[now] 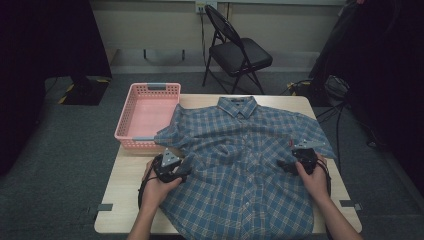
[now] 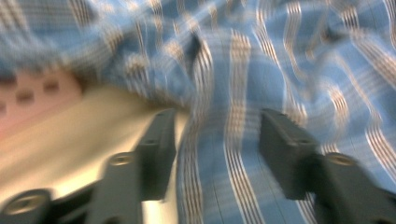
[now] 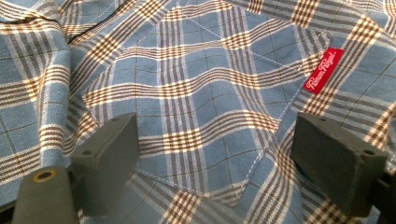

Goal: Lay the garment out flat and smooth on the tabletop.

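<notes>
Step in hand, judged from the layout: flattening and arranging a blue plaid short-sleeved shirt ahead of folding.

Shirt position: spread face up, buttoned, across the wooden table; collar at the far edge, hem toward the person. One sleeve draped over the rim of the pink plastic basket at the far left corner of the table.

Left claw: at the shirt's side edge below that sleeve. In the left gripper view, jaws partly apart, straddling the fabric edge over bare table; pads not pressing. View blurred.

Right claw: over the chest pocket with its red label. Jaws wide, nothing clamped; cloth lying loose between them.

Next move, as a judgement: close left claw on the side seam or sleeve edge, draw the sleeve off the basket and smooth it flat. Requires a low approach, so that the lower jaw slips under one layer only. Risk: bunching the front panel, or dragging the whole shirt sideways.

Folding chair beyond the table, not involved.
</notes>
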Motion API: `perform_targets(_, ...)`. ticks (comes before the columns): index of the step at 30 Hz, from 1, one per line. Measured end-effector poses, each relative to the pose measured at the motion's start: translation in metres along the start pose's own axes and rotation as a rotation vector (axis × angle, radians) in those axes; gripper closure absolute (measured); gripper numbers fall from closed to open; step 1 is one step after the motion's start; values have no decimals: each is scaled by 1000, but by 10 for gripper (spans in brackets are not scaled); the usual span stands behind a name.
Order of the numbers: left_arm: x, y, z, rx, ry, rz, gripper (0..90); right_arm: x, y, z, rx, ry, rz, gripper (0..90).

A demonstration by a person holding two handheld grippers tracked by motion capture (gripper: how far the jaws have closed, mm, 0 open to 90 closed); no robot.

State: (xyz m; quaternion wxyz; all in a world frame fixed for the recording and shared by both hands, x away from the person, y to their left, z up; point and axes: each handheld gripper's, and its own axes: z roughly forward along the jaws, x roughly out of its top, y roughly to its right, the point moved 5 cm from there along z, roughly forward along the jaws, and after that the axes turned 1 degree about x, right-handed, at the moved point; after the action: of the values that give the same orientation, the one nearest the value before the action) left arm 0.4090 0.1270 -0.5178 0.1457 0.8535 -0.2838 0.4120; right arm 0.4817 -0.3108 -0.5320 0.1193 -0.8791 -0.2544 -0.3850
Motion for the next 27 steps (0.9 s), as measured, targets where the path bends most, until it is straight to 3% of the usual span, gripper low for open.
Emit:
perform_targets(5,-9,-1,1,9,-37,-11,776,1,0,1,1,-1,-4,142)
perform_targets(8,-11,1,-3,8,-72,-14,860,1,0,1,2,0,-4,141)
perform_targets(11,-17,4,-10,2,-82,-3,878,1,0,1,3,0,-5,141)
perform_targets(22,-50,25,-54,-53,-101,-31,873,2,0,2,4,-1,-4,141)
perform_targets(24,-47,25,-53,-45,-72,-44,772,2,0,2,4,0,-4,141)
perform_targets(25,-43,24,-52,-36,-53,-37,682,2,0,2,4,0,-3,141)
perform_targets(27,-32,22,-48,-15,-11,-29,602,2,0,2,4,0,-4,141)
